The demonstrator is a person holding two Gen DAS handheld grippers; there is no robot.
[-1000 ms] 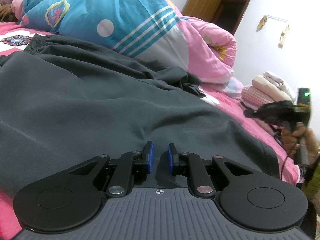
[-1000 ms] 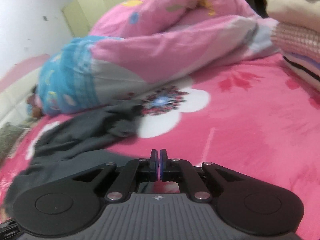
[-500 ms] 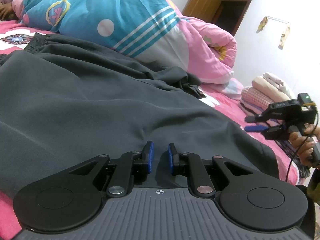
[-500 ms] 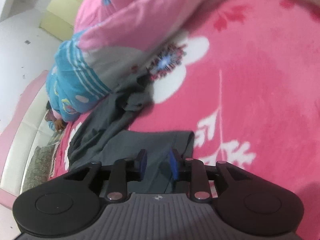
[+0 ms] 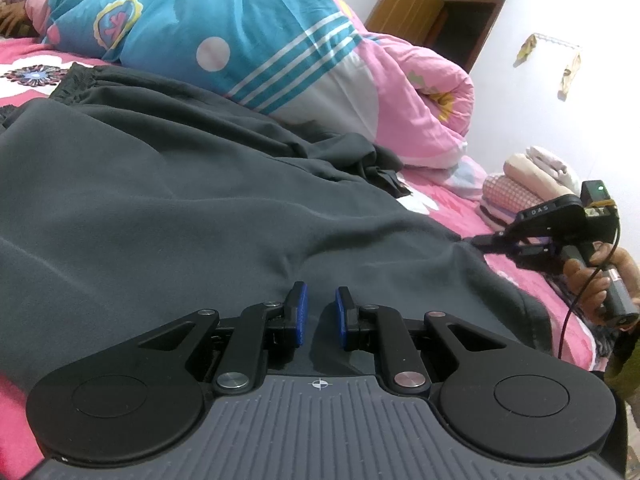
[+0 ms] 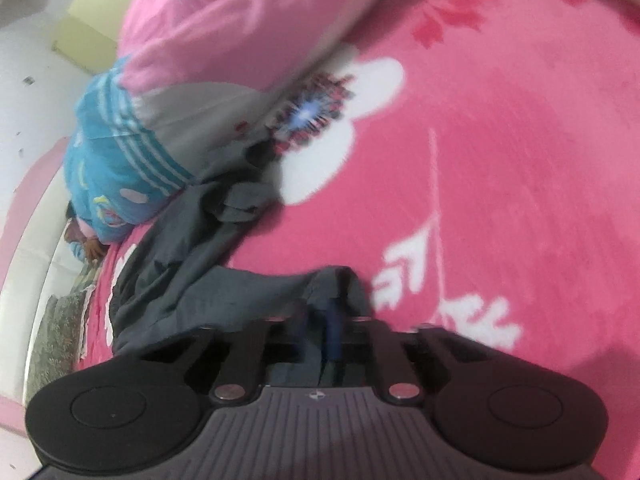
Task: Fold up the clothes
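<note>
The pink flowered bed sheet [image 6: 500, 168] is lying bare beyond the cloth's right edge. A dark grey fabric garment [image 5: 180, 208] is spreading across the bed, its far edge touching the rolled blue-and-pink quilt [image 5: 256, 48]. The left gripper [image 5: 319, 314] is holding its jaws slightly apart, with grey cloth lying between them. The right gripper [image 6: 320, 320] has just been closing, pinching the garment's corner.

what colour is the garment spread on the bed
Dark grey garment, plain with no pattern; clearest in the left wrist view.
</note>
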